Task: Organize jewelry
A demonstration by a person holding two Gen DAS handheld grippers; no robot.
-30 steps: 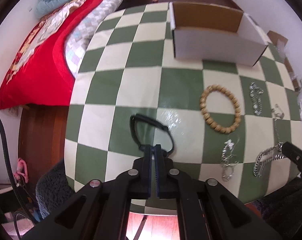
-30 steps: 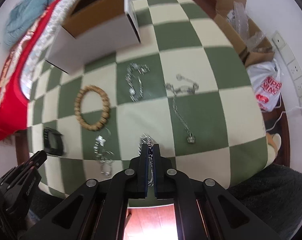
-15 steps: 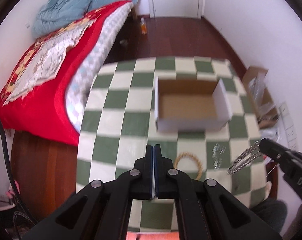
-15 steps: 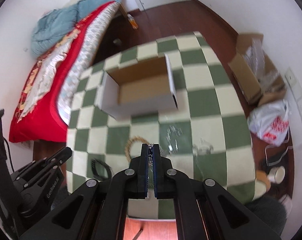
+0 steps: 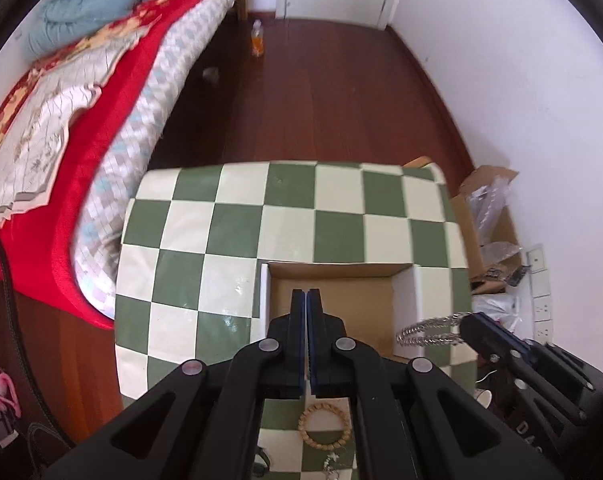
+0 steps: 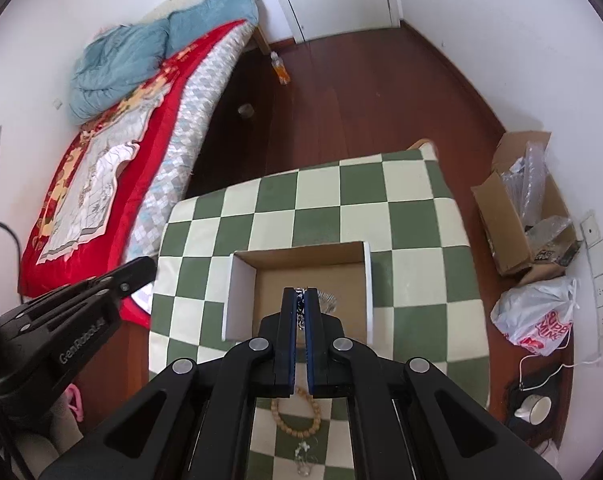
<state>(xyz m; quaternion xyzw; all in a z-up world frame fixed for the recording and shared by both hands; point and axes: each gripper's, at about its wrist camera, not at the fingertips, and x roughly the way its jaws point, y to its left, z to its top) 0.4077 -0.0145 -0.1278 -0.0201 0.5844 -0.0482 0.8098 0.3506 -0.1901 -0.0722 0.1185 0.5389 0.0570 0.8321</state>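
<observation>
An open cardboard box [image 5: 333,292] [image 6: 297,280] with white walls stands on the green-and-cream checked table [image 5: 205,248] [image 6: 417,232]. My right gripper [image 6: 300,294] is shut on a silver chain bracelet [image 5: 429,330] [image 6: 326,298] and holds it above the box. My left gripper [image 5: 306,294] is shut, high above the box's left part; nothing shows between its fingers. A wooden bead bracelet [image 5: 324,426] [image 6: 296,412] and a small silver piece [image 6: 303,456] lie on the table on my side of the box.
A bed with a red cover [image 5: 61,92] [image 6: 113,136] stands left of the table. A cardboard carton with plastic wrap [image 6: 529,208] and a white plastic bag [image 6: 537,316] lie on the wooden floor at the right. An orange bottle [image 6: 281,70] stands on the floor.
Both grippers have risen high and moved over the box. The right one has carried the silver chain bracelet from the table's near edge to above the box.
</observation>
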